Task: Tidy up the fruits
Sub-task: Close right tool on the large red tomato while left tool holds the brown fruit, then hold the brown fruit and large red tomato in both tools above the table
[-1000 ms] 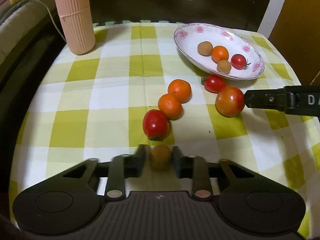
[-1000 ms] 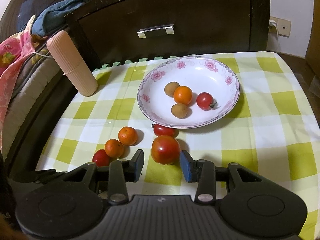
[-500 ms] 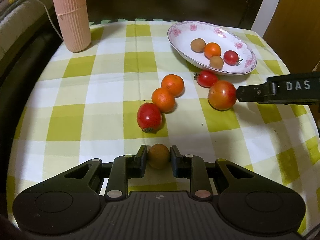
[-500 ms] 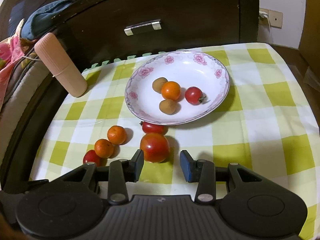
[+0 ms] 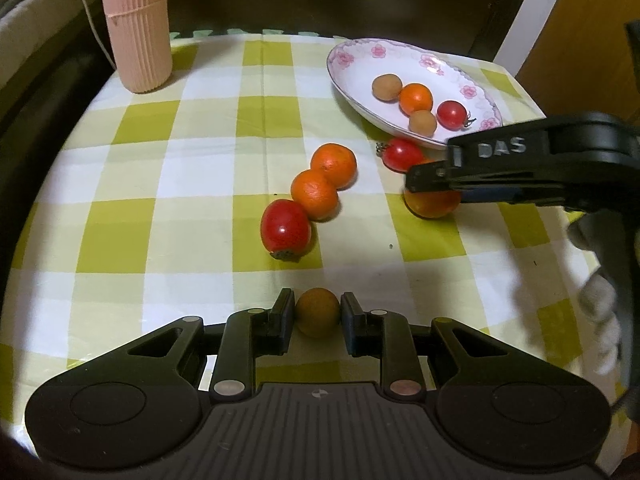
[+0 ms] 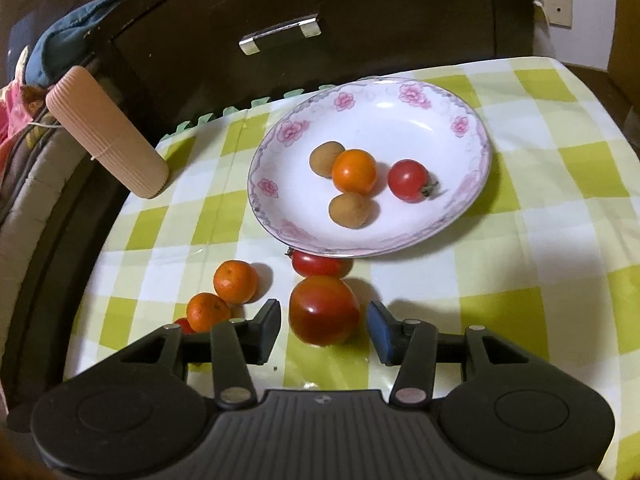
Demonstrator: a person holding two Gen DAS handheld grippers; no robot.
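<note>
My left gripper [image 5: 317, 314] is shut on a small brown round fruit [image 5: 317, 312] just above the checked cloth. My right gripper [image 6: 323, 324] straddles a large red-orange tomato [image 6: 324, 309] on the cloth; its jaws are opening, with a gap on each side of the tomato. In the left wrist view that right gripper [image 5: 424, 184] reaches in from the right over the same tomato [image 5: 432, 204]. A flowered white plate [image 6: 400, 236] holds two brown fruits, an orange and a cherry tomato [image 6: 408, 181]. Two oranges [image 5: 324, 180] and a red tomato [image 5: 285, 230] lie in a row.
A small red tomato [image 6: 320, 265] sits against the plate's near rim. A ribbed pink cylinder [image 5: 135, 24] stands at the cloth's far left corner. A dark drawer front [image 6: 280, 34] rises behind the table. A gloved hand [image 5: 600, 280] holds the right gripper.
The right gripper has come forward and down around the large tomato and its jaws have spread wider. The left gripper holds the brown fruit, staying put.
</note>
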